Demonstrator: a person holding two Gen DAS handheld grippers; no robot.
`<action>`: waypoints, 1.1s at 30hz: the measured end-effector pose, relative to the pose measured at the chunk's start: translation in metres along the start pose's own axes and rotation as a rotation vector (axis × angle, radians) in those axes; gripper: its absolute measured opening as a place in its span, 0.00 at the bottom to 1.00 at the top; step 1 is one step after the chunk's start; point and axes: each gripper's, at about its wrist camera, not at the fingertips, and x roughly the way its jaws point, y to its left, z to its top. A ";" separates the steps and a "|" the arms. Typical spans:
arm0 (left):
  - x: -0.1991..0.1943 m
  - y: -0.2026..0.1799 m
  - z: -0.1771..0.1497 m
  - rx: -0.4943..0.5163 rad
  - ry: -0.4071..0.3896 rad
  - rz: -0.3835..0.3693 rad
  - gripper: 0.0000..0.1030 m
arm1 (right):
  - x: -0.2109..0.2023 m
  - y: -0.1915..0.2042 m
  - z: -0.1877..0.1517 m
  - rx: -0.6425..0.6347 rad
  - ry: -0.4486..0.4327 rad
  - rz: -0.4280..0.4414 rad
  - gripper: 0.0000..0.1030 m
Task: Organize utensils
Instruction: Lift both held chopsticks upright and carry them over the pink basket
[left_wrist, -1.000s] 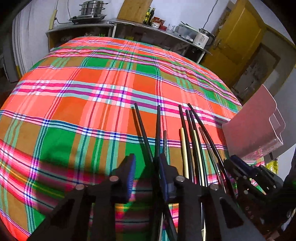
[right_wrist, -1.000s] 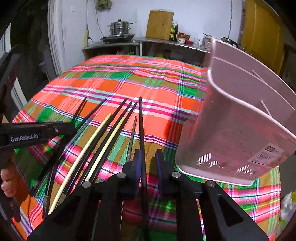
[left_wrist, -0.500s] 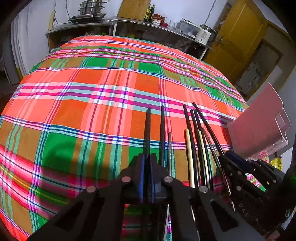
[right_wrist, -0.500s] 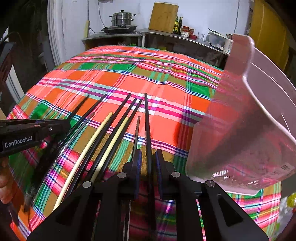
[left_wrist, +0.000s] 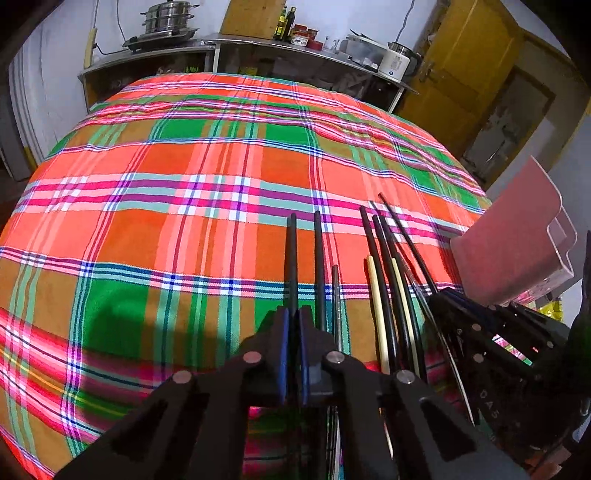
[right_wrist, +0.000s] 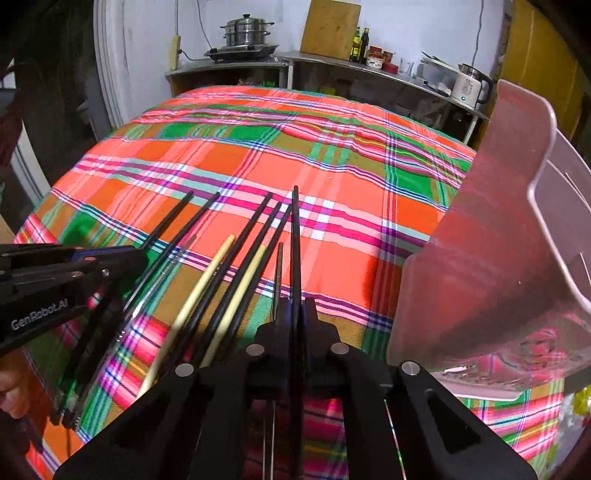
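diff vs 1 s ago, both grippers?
Left gripper went from open to shut on a black chopstick, the leftmost of the row. Right gripper narrowed from a loose gap to shut on another black chopstick. The rest of the chopsticks and the pink holder look unmoved on the cloth.

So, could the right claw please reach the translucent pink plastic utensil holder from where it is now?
Probably yes: the holder stands just right of the right claw, nothing between them.
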 end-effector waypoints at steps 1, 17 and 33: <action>-0.001 0.001 0.000 -0.004 -0.002 -0.007 0.06 | -0.004 0.000 0.000 0.006 -0.010 0.002 0.06; -0.086 -0.017 0.009 0.052 -0.153 -0.087 0.06 | -0.084 -0.016 0.003 0.120 -0.219 0.106 0.06; -0.153 -0.063 0.018 0.151 -0.246 -0.168 0.06 | -0.163 -0.037 -0.007 0.195 -0.374 0.120 0.06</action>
